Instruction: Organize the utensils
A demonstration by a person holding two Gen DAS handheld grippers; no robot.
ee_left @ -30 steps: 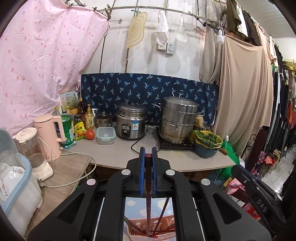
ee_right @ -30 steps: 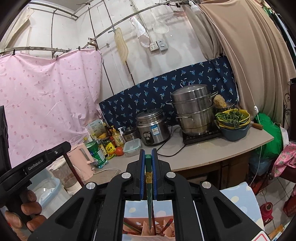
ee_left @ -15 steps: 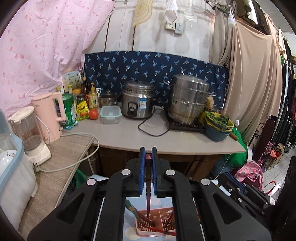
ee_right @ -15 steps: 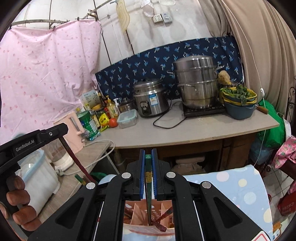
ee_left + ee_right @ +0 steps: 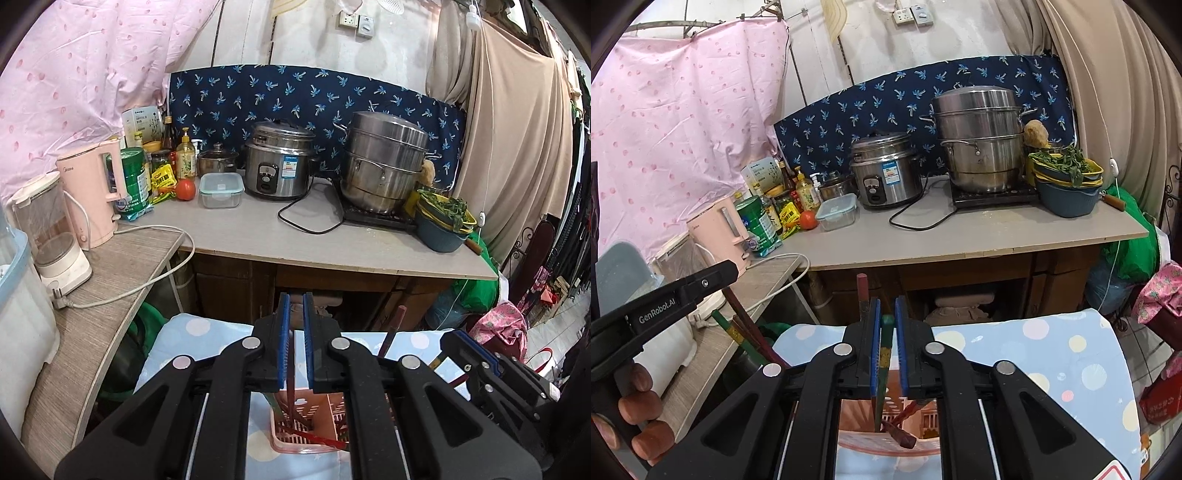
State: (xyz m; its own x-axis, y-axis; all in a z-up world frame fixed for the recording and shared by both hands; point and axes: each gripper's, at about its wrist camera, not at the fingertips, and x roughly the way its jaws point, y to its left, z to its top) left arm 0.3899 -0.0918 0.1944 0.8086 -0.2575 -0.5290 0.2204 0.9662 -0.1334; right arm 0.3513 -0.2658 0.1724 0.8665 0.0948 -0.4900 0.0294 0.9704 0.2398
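I hold both claws over the pink basket (image 5: 314,424) at six o'clock, so each chopstick drops in tip-first. My left claw (image 5: 294,332) pinches a red chopstick (image 5: 291,391); my right claw (image 5: 885,332) is opening, its green chopstick (image 5: 884,354) between the jaws.

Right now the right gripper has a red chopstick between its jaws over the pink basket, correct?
Not quite: the chopstick in the right gripper is green, as the right wrist view shows. It does hang over the pink basket, and the jaws are opening around it.
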